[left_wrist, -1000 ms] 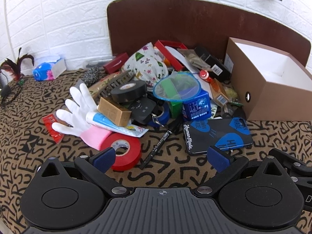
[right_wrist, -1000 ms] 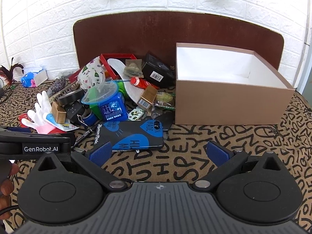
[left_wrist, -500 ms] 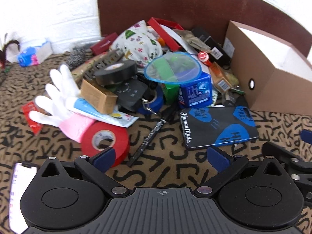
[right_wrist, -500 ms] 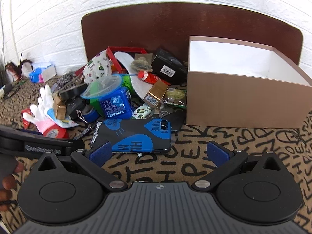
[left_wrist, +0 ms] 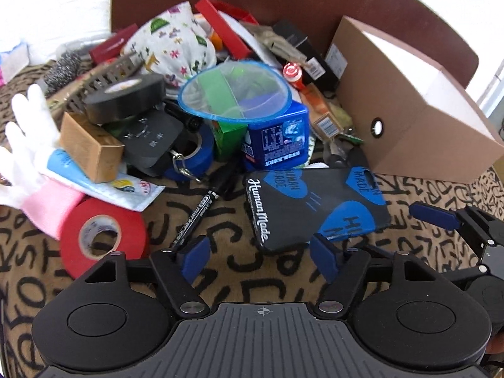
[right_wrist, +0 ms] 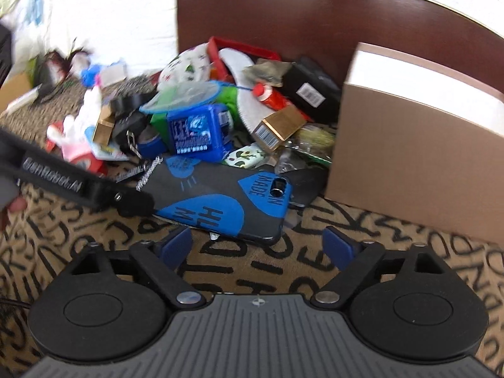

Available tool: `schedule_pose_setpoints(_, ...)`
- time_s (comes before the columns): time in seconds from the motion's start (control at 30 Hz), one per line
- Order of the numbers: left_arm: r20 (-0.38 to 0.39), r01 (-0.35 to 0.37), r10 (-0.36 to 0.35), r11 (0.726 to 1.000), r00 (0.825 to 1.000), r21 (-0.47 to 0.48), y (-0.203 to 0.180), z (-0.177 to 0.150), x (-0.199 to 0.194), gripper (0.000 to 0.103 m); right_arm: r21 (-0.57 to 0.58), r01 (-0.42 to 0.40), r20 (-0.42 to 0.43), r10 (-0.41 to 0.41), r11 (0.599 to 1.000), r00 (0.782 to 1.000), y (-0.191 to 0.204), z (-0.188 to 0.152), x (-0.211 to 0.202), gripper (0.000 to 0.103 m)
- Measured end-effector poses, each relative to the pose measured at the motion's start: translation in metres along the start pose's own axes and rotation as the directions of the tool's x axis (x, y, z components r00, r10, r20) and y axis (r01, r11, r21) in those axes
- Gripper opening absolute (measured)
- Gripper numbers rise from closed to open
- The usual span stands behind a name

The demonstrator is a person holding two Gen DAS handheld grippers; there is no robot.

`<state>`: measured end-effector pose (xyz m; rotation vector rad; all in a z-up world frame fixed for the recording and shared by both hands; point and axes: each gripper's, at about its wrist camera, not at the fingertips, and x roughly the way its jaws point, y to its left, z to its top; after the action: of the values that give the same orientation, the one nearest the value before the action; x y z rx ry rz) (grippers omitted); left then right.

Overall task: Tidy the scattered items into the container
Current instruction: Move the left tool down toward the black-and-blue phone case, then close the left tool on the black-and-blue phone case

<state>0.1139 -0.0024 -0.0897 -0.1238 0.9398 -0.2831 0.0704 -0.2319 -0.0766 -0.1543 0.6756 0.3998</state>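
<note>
- Left claw (left_wrist: 260, 253): lower centre of the left wrist view, fingers spread apart, nothing between them, low over the patterned bench (left_wrist: 277, 271).
- Right claw (right_wrist: 258, 245): lower centre of the right wrist view, fingers spread wide, holding nothing.
- Phone case (left_wrist: 315, 208): black with blue hearts, flat on the bench just beyond the left claw's tips; in the right wrist view its near edge lies just ahead of the right claw.
- Red tape roll (left_wrist: 102, 236): lower left, beside the left claw's left finger.
- Black marker (left_wrist: 201, 214): lying diagonally between red roll and phone case.
- White-and-pink glove (left_wrist: 28, 157): left edge, under a toothpaste tube (left_wrist: 97, 182).
- Blue box (left_wrist: 277, 138): centre of the heap, behind the phone case.
- Black tape roll (left_wrist: 126, 97): upper left of the heap.
- Cardboard box (left_wrist: 409, 119): the container, right side, open top, just beside the heap.
</note>
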Motion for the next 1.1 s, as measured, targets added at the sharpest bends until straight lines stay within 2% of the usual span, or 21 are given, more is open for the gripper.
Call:
schedule_pose_setpoints(0.13, -0.010, 0.027, -0.027, 0.999, 1.000, -0.017, 0.002, 0.008, 0.011, 0.081, -0.041, -0.055, 0.000, 0.055, 0.998, 0.998, -0.003, 0.003, 0.013, 0.084)
schedule_pose_setpoints(0.23, -0.014, 0.051, -0.051, 0.999, 0.999, -0.009, 0.001, 0.014, 0.015, 0.082, -0.066, -0.093, -0.015, 0.092, 0.993, 0.996, -0.002, 0.006, 0.021, 0.077)
schedule_pose_setpoints(0.3, -0.020, 0.067, -0.068, 0.998, 0.998, -0.005, 0.000, 0.017, 0.019, 0.081, -0.075, -0.111, -0.023, 0.109, 0.991, 0.994, -0.001, 0.007, 0.023, 0.076)
schedule_pose_setpoints(0.43, -0.033, 0.109, -0.110, 0.994, 0.993, -0.010, 0.000, 0.021, 0.027, 0.079, -0.112, -0.114, -0.022, 0.113, 0.987, 0.993, 0.001, 0.009, 0.025, 0.074)
schedule_pose_setpoints(0.67, -0.032, 0.112, -0.112, 0.994, 0.993, 0.003, 0.002, 0.023, 0.024, 0.066, -0.127, -0.121, -0.015, 0.120, 0.985, 0.993, 0.001, 0.009, 0.030, 0.079)
schedule_pose_setpoints(0.73, -0.033, 0.116, -0.117, 0.993, 0.993, -0.011, 0.005, 0.023, 0.022, 0.065, -0.144, -0.107, -0.008, 0.107, 0.984, 0.994, 0.004, 0.010, 0.028, 0.077)
schedule_pose_setpoints(0.87, -0.045, 0.120, -0.120, 0.993, 0.992, -0.016, 0.010, 0.020, 0.014, 0.059, -0.133, -0.099, 0.013, 0.102, 0.986, 0.995, 0.005, 0.012, 0.014, 0.064)
schedule_pose_setpoints(0.97, -0.047, 0.129, -0.129, 0.992, 0.990, -0.014, 0.011, 0.014, 0.007, 0.059, -0.119, -0.128, 0.009, 0.130, 0.985, 0.991, 0.003, 0.011, 0.004, 0.063)
schedule_pose_setpoints(1.1, -0.041, 0.122, -0.122, 0.993, 0.992, -0.003, 0.010, 0.010, 0.000, 0.059, -0.169, -0.116, -0.019, 0.115, 0.979, 0.993, 0.014, 0.005, -0.002, 0.063)
